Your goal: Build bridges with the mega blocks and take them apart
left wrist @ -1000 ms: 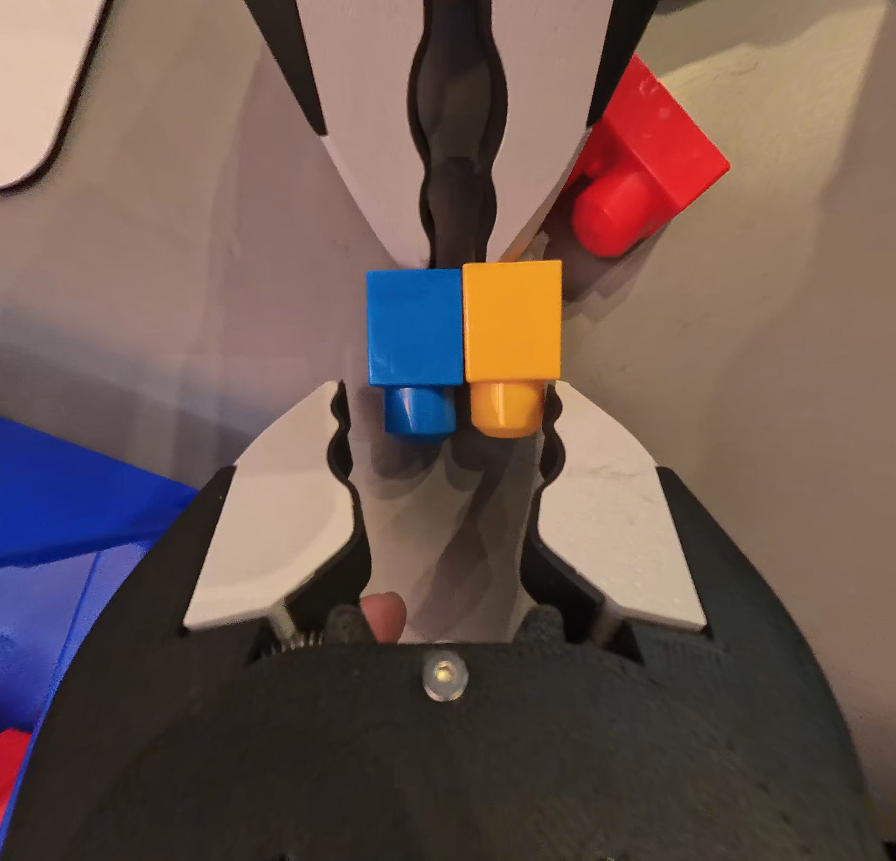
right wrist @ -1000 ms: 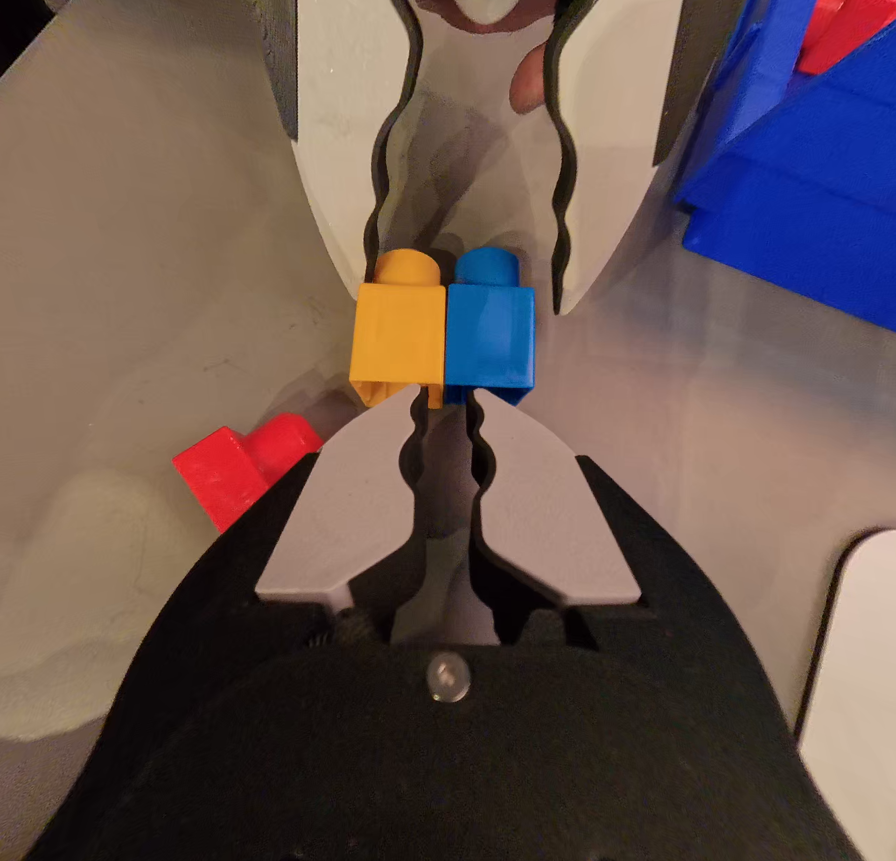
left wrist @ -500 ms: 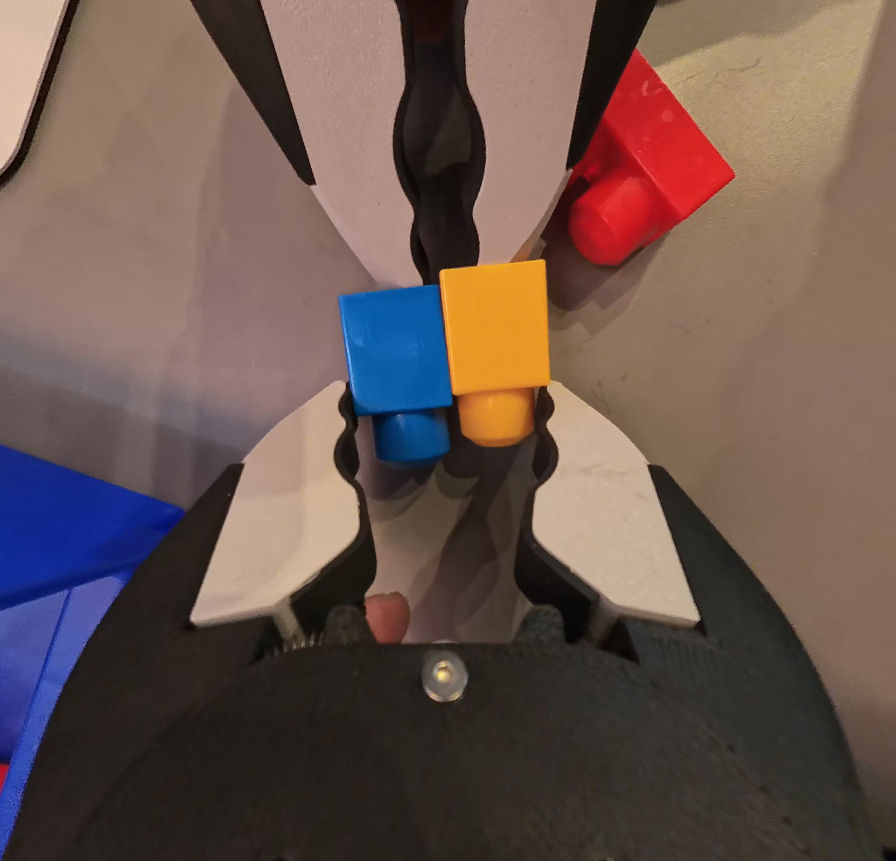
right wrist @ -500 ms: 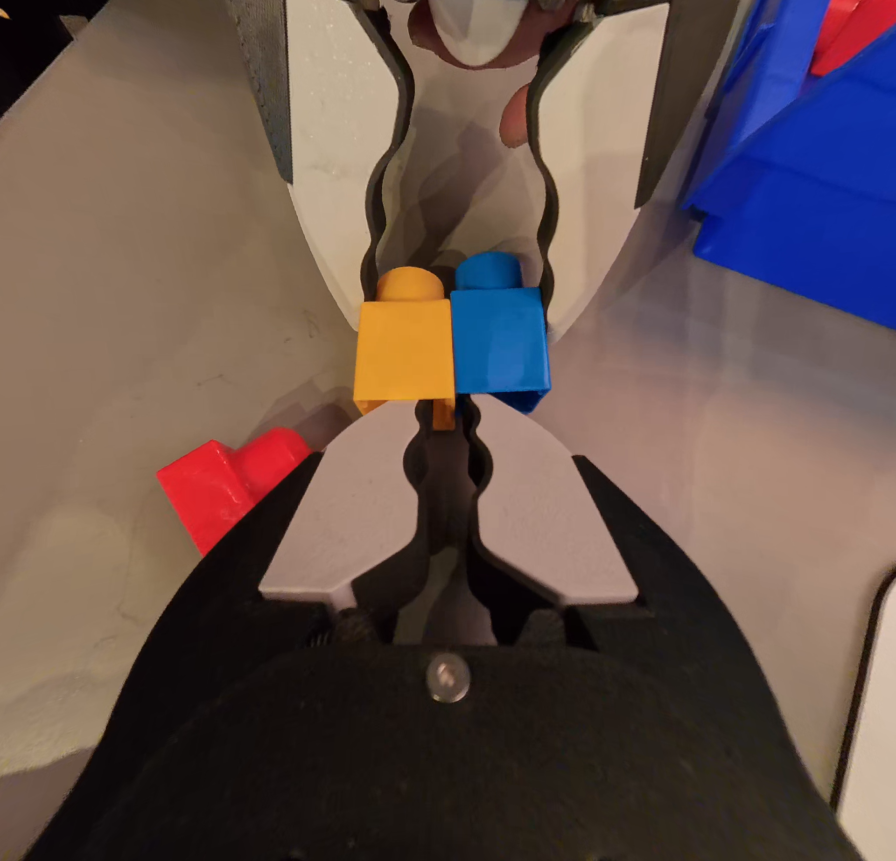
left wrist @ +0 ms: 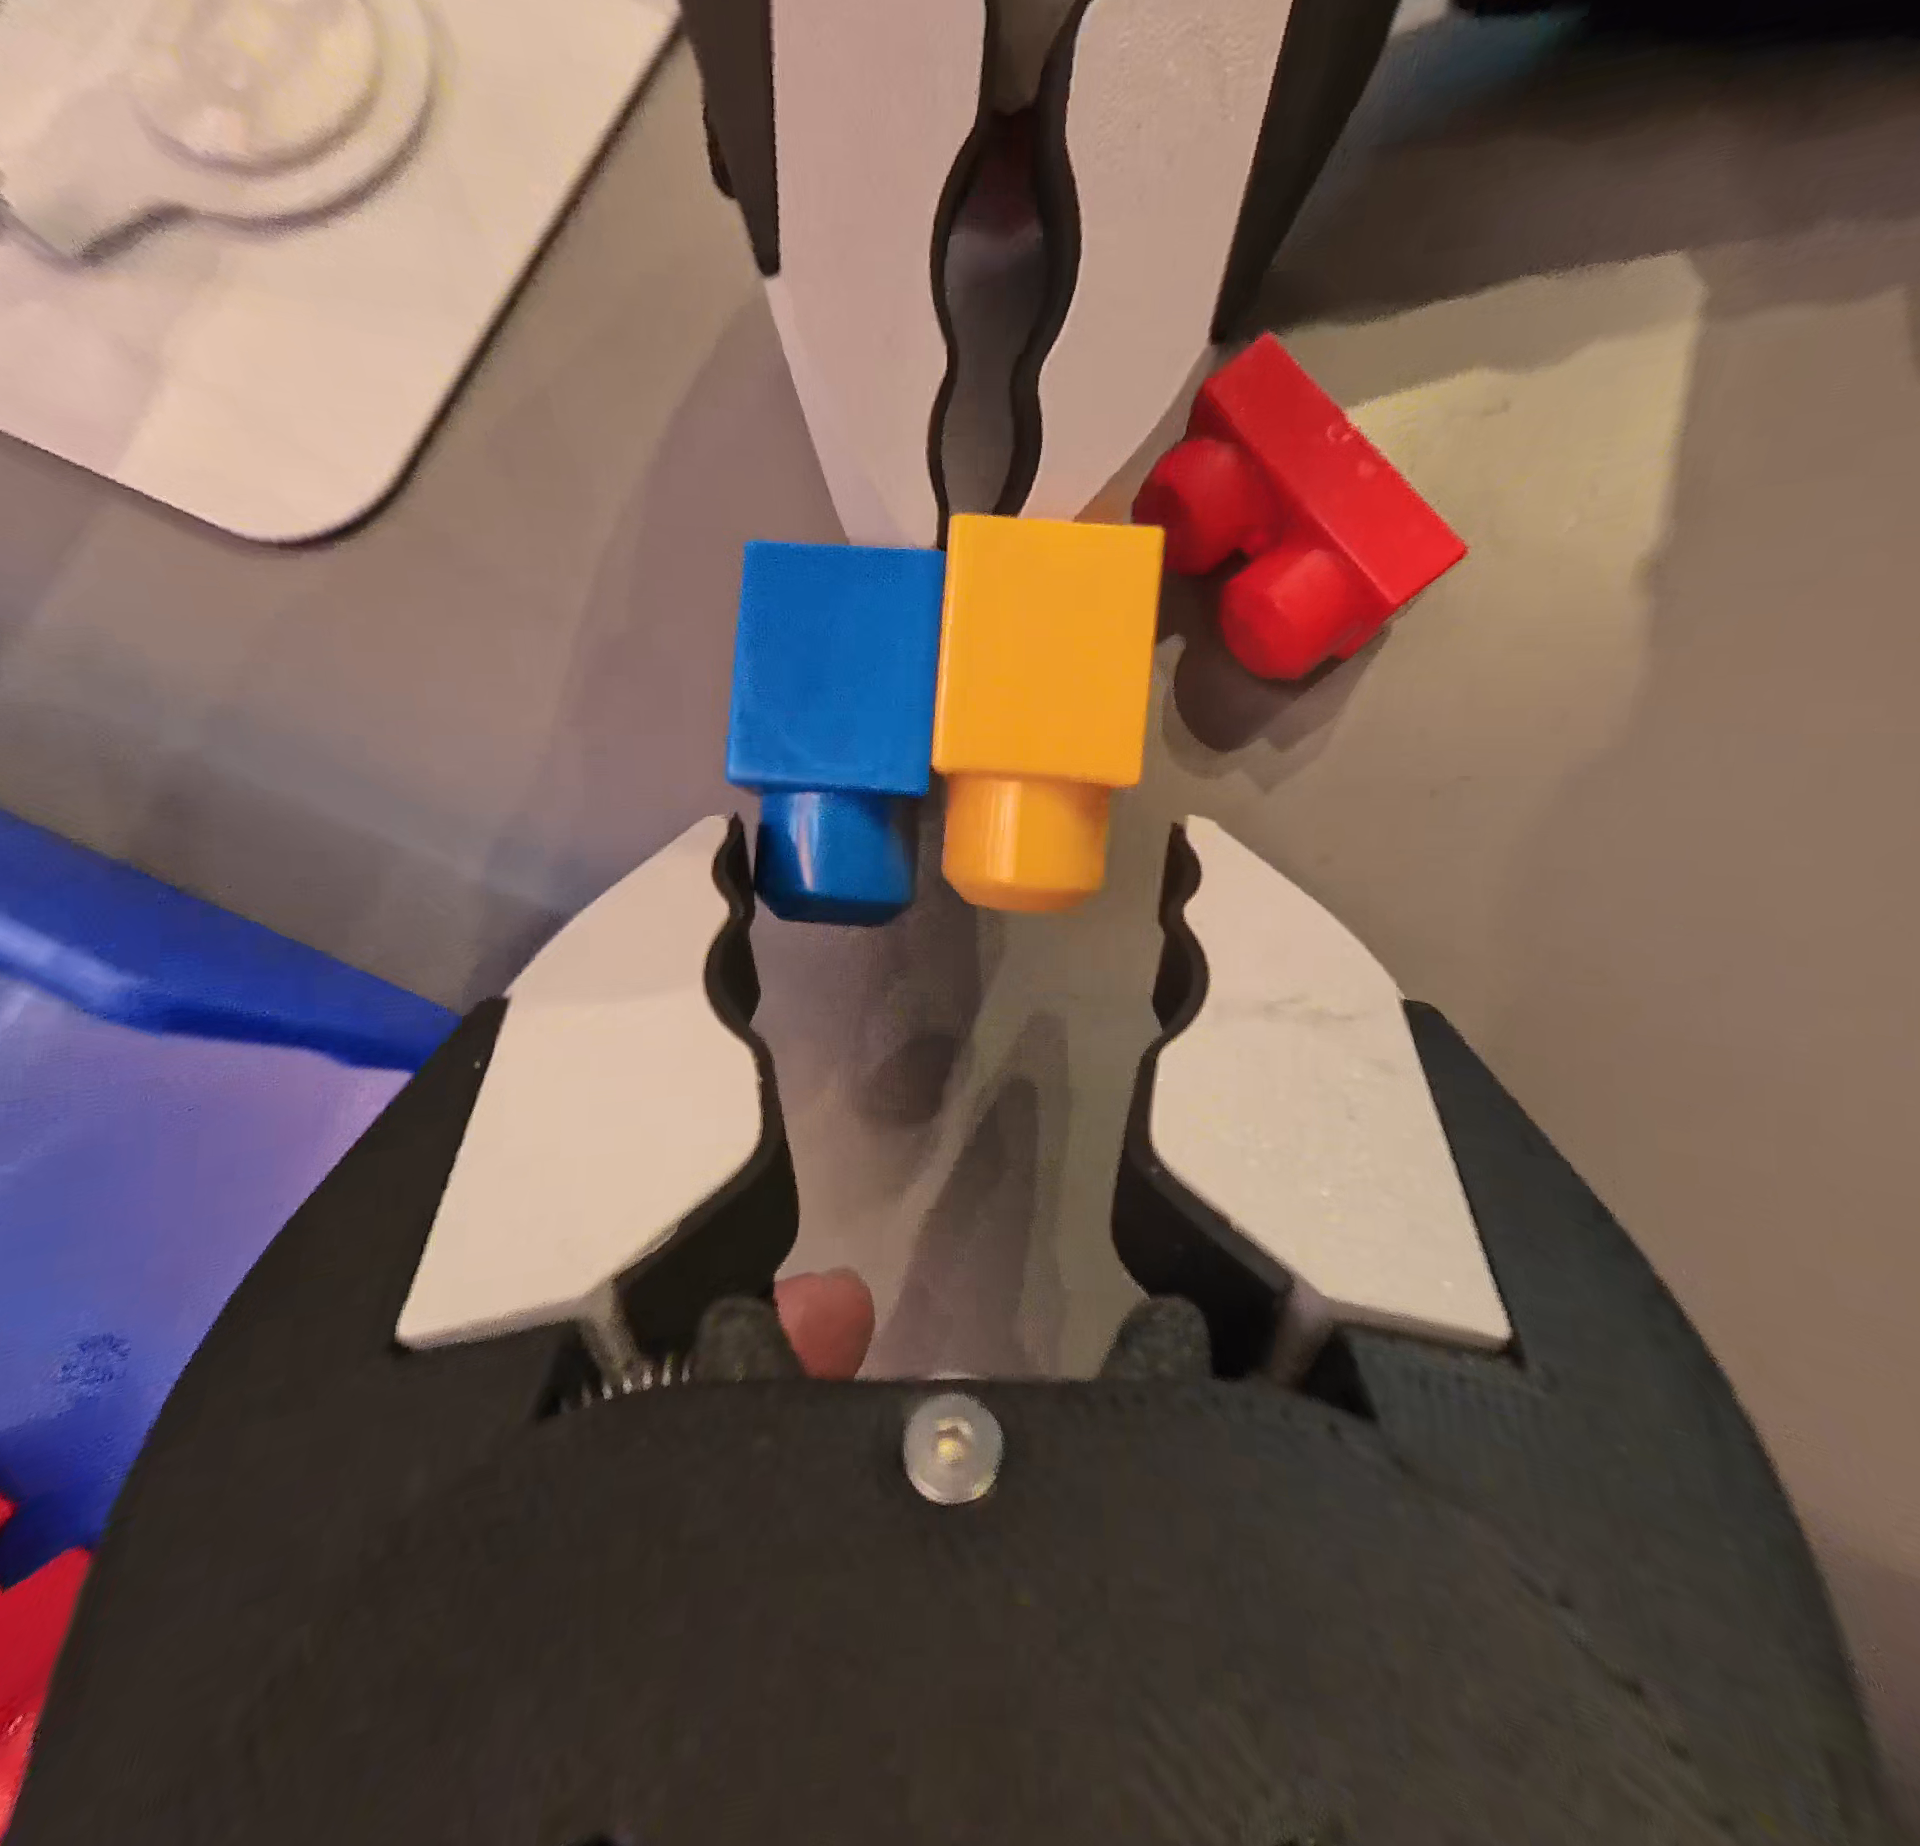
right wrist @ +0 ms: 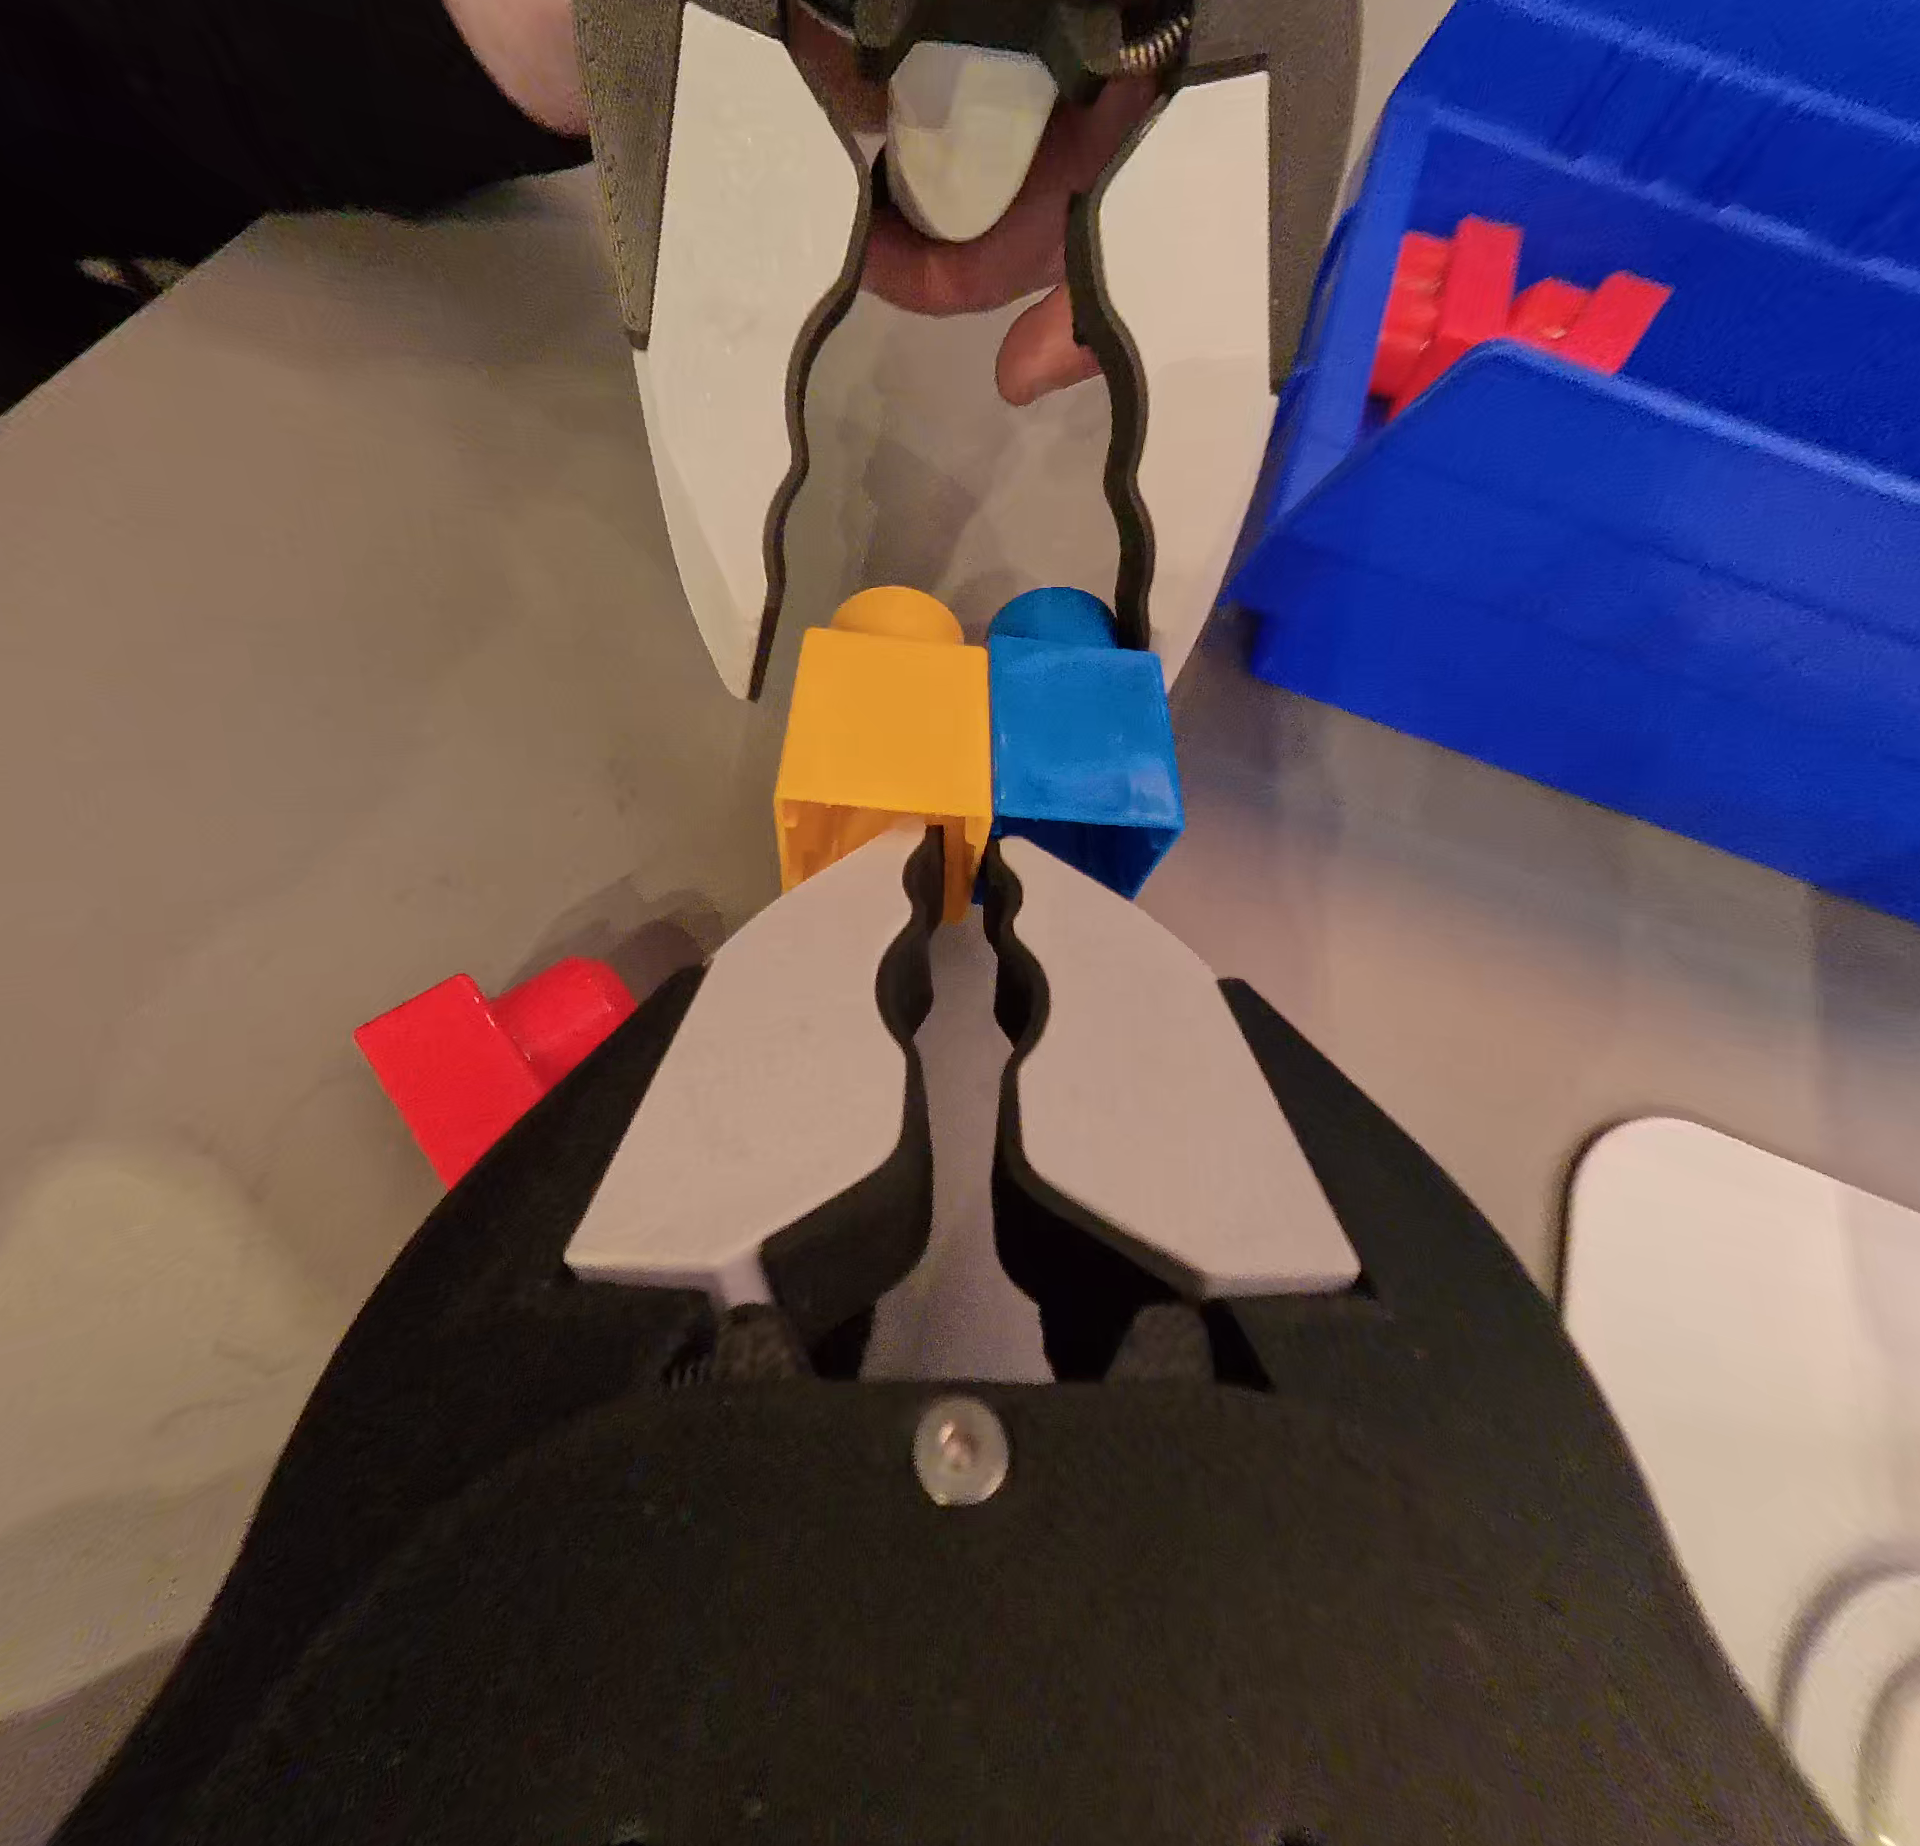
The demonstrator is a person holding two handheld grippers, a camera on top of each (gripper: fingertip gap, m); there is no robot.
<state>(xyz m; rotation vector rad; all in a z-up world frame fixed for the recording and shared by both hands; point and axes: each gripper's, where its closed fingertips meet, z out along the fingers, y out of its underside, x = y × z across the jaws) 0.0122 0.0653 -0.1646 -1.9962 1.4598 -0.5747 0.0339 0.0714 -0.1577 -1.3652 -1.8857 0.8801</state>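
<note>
I had the yellow block (right wrist: 883, 726) and the blue block (right wrist: 1081, 736) lying on their sides on the grey worktop (right wrist: 312, 601), pressed flank to flank, and I use that pair as my landmark. My right claw (right wrist: 961, 866) came at the pair from its hollow ends, fingers almost together and pinching the yellow block's wall next to the blue one, one tip inside the yellow hollow and the other at the mouth of the blue. My left claw (left wrist: 951, 840) faced the pair from the stud ends with its fingers wide apart; the blue stud (left wrist: 831, 861) sat just beside the left-hand fingertip (left wrist: 717, 861), and I could not tell whether they touched, while the yellow stud (left wrist: 1023, 846) stood clear of the other tip, so nothing was gripped there. A red block (left wrist: 1309, 518) lay on its side on the worktop just beyond the pair's yellow side, studs pointing toward it. A blue bin (right wrist: 1621, 466) holding red pieces (right wrist: 1507, 310) stood on the pair's blue side, near but apart. A white mat (left wrist: 260, 238) lay farther off past the blue block, on the right claw's side.
</note>
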